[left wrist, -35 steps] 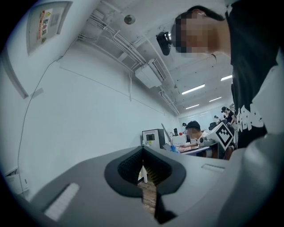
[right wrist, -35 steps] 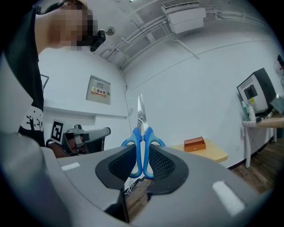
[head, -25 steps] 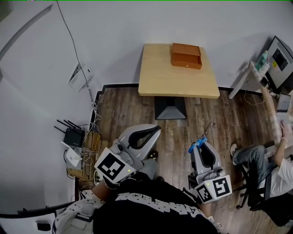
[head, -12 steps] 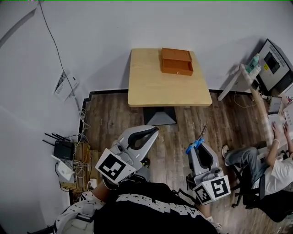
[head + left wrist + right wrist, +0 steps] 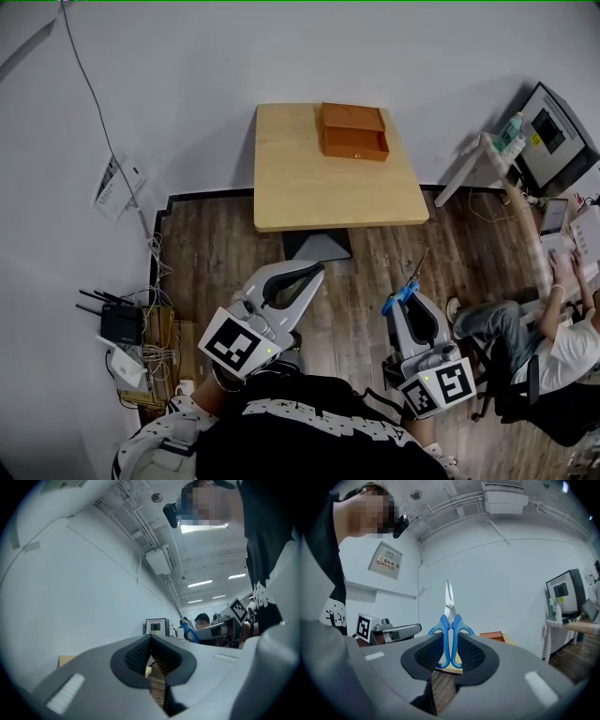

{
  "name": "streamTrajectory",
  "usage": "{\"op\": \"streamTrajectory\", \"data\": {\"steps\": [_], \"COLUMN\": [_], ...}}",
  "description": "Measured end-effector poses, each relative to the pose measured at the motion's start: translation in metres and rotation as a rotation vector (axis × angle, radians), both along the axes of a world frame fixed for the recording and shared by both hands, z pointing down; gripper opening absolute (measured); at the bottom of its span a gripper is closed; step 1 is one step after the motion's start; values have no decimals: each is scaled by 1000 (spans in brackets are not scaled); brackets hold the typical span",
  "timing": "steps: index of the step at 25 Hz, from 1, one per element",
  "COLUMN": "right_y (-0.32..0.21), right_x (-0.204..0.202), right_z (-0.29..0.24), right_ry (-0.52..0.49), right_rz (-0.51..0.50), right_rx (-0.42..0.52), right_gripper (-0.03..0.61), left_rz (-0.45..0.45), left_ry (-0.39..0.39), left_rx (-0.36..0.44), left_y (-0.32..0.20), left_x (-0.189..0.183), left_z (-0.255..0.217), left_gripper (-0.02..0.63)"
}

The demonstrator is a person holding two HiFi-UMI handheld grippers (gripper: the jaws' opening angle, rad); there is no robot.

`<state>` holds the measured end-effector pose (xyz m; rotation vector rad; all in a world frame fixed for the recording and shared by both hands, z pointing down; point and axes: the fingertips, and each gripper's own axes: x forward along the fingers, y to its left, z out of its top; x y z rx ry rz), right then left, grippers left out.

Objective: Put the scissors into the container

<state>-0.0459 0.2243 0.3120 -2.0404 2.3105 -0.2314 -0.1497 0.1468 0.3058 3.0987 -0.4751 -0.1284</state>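
The blue-handled scissors [image 5: 409, 285] are clamped by their handles in my right gripper [image 5: 403, 300], blades pointing up and forward over the wood floor. In the right gripper view the scissors [image 5: 450, 620] stand upright between the pads, with the gripper [image 5: 450, 641] shut on the handles. The orange container [image 5: 353, 131] sits at the far edge of the light wooden table [image 5: 319, 187], well ahead of both grippers, and its corner [image 5: 491, 635] shows past the jaws. My left gripper [image 5: 312, 270] is held over the floor, its jaws [image 5: 151, 638] closed with nothing in them.
A person [image 5: 525, 328] sits on a chair at the right, beside a desk with a monitor [image 5: 553, 127]. Routers and cables [image 5: 122, 328] lie by the left wall. The table's black base [image 5: 317, 246] stands on the floor ahead of my grippers.
The table and container have shifted left and lower in the head view. Both grippers keep the same pose, with the scissors still held.
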Motion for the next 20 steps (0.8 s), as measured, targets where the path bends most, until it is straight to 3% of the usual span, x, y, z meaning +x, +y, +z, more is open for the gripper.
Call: {"op": "streamTrajectory", "data": {"steps": [6, 9, 20], "right_y": [-10, -13, -38], "right_x": [7, 11, 10], "right_z": [3, 3, -2], "right_ry": [13, 17, 38], "right_rz": [36, 53, 78], "right_rx": [-17, -21, -26], "right_gripper": [106, 106, 106], "left_rz": [24, 53, 68], "left_ry": [37, 3, -6], "left_rx": [-1, -22, -26], "left_y": [-17, -18, -44], "left_x": [7, 13, 12], "left_z": [5, 8, 9], "left_gripper": [2, 2, 2]}}
